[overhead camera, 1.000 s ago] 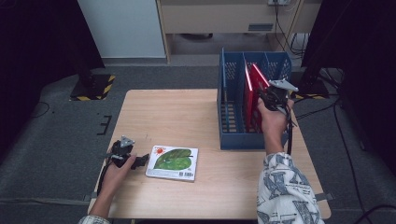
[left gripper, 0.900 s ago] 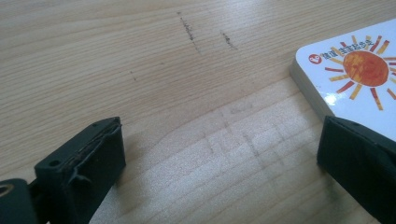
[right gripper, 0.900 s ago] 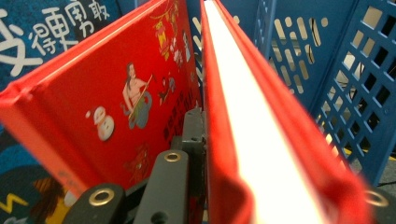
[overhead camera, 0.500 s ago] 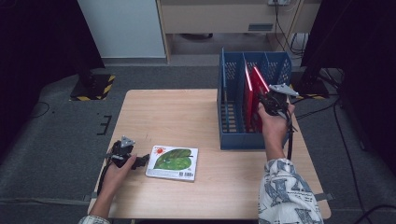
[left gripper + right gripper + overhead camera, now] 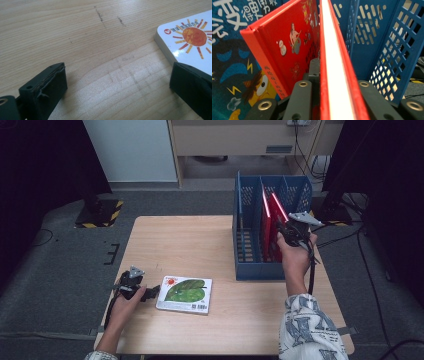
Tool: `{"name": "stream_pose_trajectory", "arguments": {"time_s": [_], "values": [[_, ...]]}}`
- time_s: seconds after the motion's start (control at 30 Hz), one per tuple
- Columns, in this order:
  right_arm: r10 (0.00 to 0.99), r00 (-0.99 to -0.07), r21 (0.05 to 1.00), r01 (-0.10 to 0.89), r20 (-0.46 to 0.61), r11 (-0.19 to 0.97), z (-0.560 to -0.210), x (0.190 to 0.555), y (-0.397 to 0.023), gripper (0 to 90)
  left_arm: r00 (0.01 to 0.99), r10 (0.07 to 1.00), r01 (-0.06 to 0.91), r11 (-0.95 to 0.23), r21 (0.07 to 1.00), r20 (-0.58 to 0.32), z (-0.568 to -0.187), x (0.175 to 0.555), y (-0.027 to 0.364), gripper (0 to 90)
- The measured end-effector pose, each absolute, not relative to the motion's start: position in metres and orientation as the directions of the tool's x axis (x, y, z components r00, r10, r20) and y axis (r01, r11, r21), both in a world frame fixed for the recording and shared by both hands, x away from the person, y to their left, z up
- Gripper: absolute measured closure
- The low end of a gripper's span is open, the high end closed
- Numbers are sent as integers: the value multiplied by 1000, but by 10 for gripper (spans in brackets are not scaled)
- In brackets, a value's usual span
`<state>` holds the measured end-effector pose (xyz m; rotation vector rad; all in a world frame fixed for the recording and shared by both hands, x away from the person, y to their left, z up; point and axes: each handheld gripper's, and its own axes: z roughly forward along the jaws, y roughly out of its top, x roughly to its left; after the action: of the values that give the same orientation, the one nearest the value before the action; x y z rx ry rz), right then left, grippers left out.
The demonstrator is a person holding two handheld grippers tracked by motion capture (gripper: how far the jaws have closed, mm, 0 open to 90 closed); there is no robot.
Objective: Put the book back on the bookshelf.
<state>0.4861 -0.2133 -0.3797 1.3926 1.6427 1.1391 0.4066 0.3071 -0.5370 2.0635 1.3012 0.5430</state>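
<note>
Gripping a red hardcover book (image 5: 337, 75) edge-on between its closed jaws, the right gripper (image 5: 289, 231) is seen at the blue file rack (image 5: 250, 227), upper right of the high view, where the book is being slotted beside another red book (image 5: 284, 47). At lower left, the left gripper (image 5: 150, 292) is held open on the table (image 5: 200, 245), one jaw overlapping the sun-and-leaf picture book (image 5: 185, 294), not yet filed. The rack's floor is hidden.

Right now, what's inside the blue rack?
The blue rack holds two red books standing tilted, one clamped by the right tool; a blue-covered book stands beside them. The rack's floor is hidden.
</note>
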Motion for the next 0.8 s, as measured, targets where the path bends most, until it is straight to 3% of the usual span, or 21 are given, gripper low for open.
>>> {"name": "stream_pose_trajectory", "arguments": {"time_s": [0.8], "values": [[981,-189,932,349,-36,102,-370,493,-212,797,428,904,642,-312,701,10,-537,407,306,4]]}}
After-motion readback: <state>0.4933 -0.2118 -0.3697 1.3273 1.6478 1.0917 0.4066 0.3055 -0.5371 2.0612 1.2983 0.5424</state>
